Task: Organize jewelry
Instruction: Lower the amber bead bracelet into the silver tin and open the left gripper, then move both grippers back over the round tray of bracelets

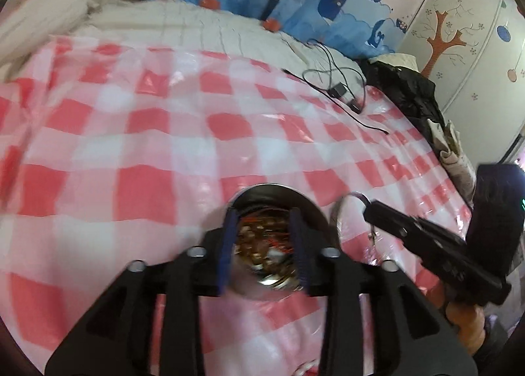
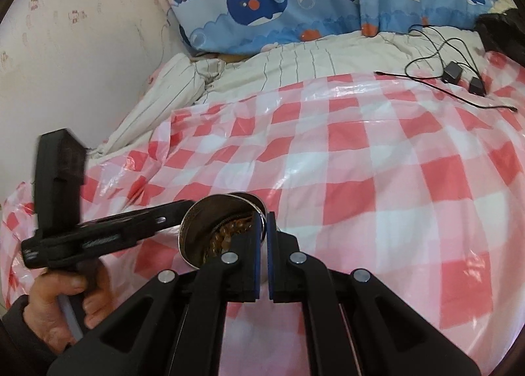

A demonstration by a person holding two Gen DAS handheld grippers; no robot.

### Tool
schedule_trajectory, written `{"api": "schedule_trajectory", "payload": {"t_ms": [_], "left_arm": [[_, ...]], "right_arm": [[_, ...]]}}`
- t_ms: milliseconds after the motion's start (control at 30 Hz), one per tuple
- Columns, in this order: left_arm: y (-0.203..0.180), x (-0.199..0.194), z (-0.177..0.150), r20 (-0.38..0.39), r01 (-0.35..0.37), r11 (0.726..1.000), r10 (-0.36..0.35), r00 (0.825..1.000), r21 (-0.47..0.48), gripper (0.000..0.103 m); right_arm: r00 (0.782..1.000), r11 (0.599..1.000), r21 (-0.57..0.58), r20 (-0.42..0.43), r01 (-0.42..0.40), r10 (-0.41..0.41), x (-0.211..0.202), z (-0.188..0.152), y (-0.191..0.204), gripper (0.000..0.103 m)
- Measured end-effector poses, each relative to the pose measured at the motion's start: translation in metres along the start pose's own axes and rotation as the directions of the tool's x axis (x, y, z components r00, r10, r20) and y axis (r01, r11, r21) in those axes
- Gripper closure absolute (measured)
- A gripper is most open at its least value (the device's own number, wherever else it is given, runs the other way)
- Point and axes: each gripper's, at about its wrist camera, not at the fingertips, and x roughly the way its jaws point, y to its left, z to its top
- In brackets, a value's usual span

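A round metal tin (image 1: 265, 192) full of tangled brown and red jewelry (image 1: 262, 244) sits on the red-and-white checked plastic sheet (image 1: 131, 146). My left gripper (image 1: 264, 215) is open, its blue-padded fingers astride the tin's opening. In the right wrist view the same tin (image 2: 203, 211) is tilted, with brown beads (image 2: 229, 231) inside. My right gripper (image 2: 264, 216) is shut on the tin's rim. It also shows in the left wrist view (image 1: 367, 208) at the tin's right, holding a thin silvery loop (image 1: 341, 211).
The sheet covers a bed. A black charger and cables (image 2: 459, 77) lie at the far right. Whale-print bedding (image 2: 295, 8) and a striped quilt (image 2: 262, 67) lie behind. Dark clothing (image 1: 407, 90) is piled at the right edge.
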Motion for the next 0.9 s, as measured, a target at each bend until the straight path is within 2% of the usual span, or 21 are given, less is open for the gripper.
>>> {"api": "schedule_trajectory", "payload": {"t_ms": [67, 167, 200, 233, 300, 367, 467, 533, 600, 733, 900], "left_arm": [[0.005, -0.016, -0.005, 0.019, -0.018, 1.000, 0.018, 1.000, 0.004, 0.062], [0.007, -0.041, -0.018, 0.031, -0.072, 0.997, 0.072, 0.997, 0.028, 0.057], [0.007, -0.047, -0.022, 0.033, -0.084, 0.996, 0.083, 0.996, 0.034, 0.053], [0.006, -0.056, -0.030, 0.037, -0.099, 0.994, 0.098, 0.995, 0.045, 0.050], [0.001, -0.070, -0.049, 0.043, -0.130, 0.989, 0.127, 0.991, 0.071, 0.045], [-0.005, -0.080, -0.067, 0.039, -0.160, 0.982, 0.156, 0.987, 0.101, 0.038], [-0.021, -0.092, -0.095, 0.043, -0.212, 0.965, 0.208, 0.977, 0.152, 0.033], [-0.030, -0.102, -0.107, 0.082, -0.250, 0.955, 0.240, 0.967, 0.162, 0.024], [-0.035, -0.106, -0.112, 0.110, -0.276, 0.947, 0.261, 0.959, 0.162, 0.019], [-0.044, -0.100, -0.115, 0.112, -0.328, 0.922, 0.311, 0.944, 0.203, 0.018], [-0.052, -0.096, -0.115, 0.128, -0.371, 0.891, 0.349, 0.928, 0.260, 0.015]], "right_arm": [[1.000, 1.000, -0.016, -0.011, -0.003, 0.003, 0.010, 0.004, 0.007, 0.099], [0.998, 0.996, -0.075, -0.056, 0.039, -0.043, 0.032, 0.007, 0.020, 0.098], [0.995, 0.994, -0.089, -0.067, 0.066, -0.072, 0.036, 0.006, 0.022, 0.096], [0.994, 0.993, -0.085, -0.064, 0.082, -0.088, 0.033, 0.003, 0.022, 0.086], [0.995, 0.993, -0.074, -0.031, 0.091, -0.093, 0.011, -0.008, 0.021, 0.077], [0.995, 0.991, -0.085, -0.019, 0.099, -0.101, -0.017, -0.027, 0.023, 0.073], [0.994, 0.990, -0.099, -0.033, 0.097, -0.101, -0.051, -0.060, 0.028, 0.059], [0.993, 0.991, -0.093, -0.047, 0.099, -0.104, -0.071, -0.087, 0.027, 0.055], [0.991, 0.992, -0.059, -0.069, 0.109, -0.113, -0.077, -0.102, 0.022, 0.050], [0.991, 0.996, 0.030, -0.105, 0.089, -0.086, -0.067, -0.109, 0.013, 0.049], [0.988, 0.996, 0.009, -0.123, 0.090, -0.088, -0.058, -0.112, 0.019, 0.045]]}}
